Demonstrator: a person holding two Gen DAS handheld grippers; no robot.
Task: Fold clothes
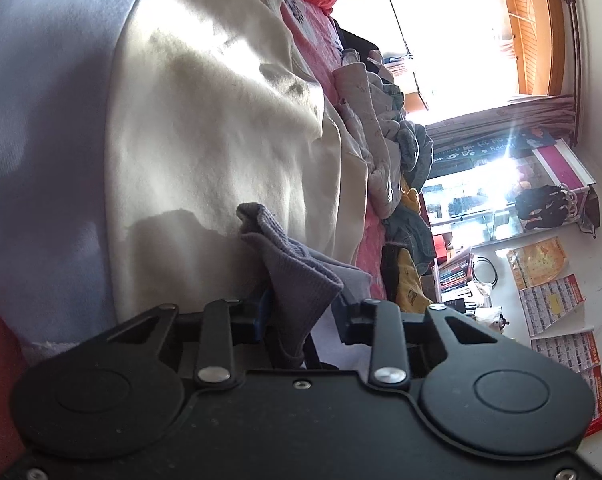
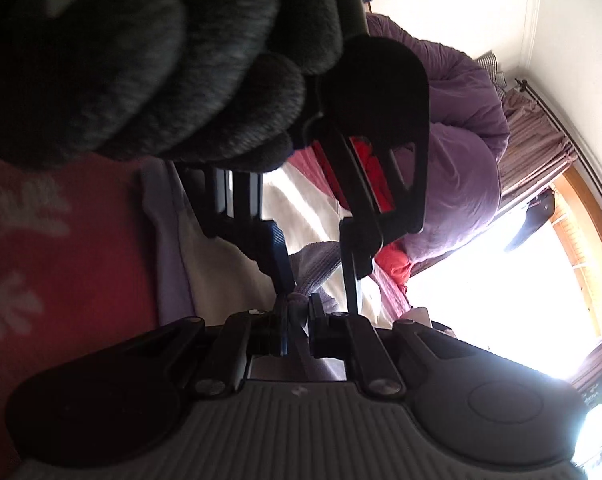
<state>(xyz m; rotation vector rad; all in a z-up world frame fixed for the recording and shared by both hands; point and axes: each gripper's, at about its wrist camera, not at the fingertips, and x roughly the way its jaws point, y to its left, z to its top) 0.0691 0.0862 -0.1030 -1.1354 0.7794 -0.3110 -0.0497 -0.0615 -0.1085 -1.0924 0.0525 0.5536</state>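
Observation:
A grey-purple ribbed cuff (image 1: 297, 280) stands up between the fingers of my left gripper (image 1: 305, 316), whose pads press on it from both sides. It hangs over a cream garment (image 1: 205, 140) spread on the bed. In the right wrist view my right gripper (image 2: 299, 312) is shut on the lower end of the same cuff (image 2: 317, 260). Just beyond it is the left gripper (image 2: 315, 268), held by a hand in a dark fuzzy glove (image 2: 161, 60). The cream garment (image 2: 297, 200) lies under both grippers.
A lavender sheet (image 1: 41, 120) and a red patterned blanket (image 2: 61, 240) cover the bed. A pile of loose clothes (image 1: 381, 128) lies past the cream garment. A bunched purple duvet (image 2: 461, 140) sits by the bright window (image 1: 453, 40). Shelves with books (image 1: 457, 272) stand beyond the bed.

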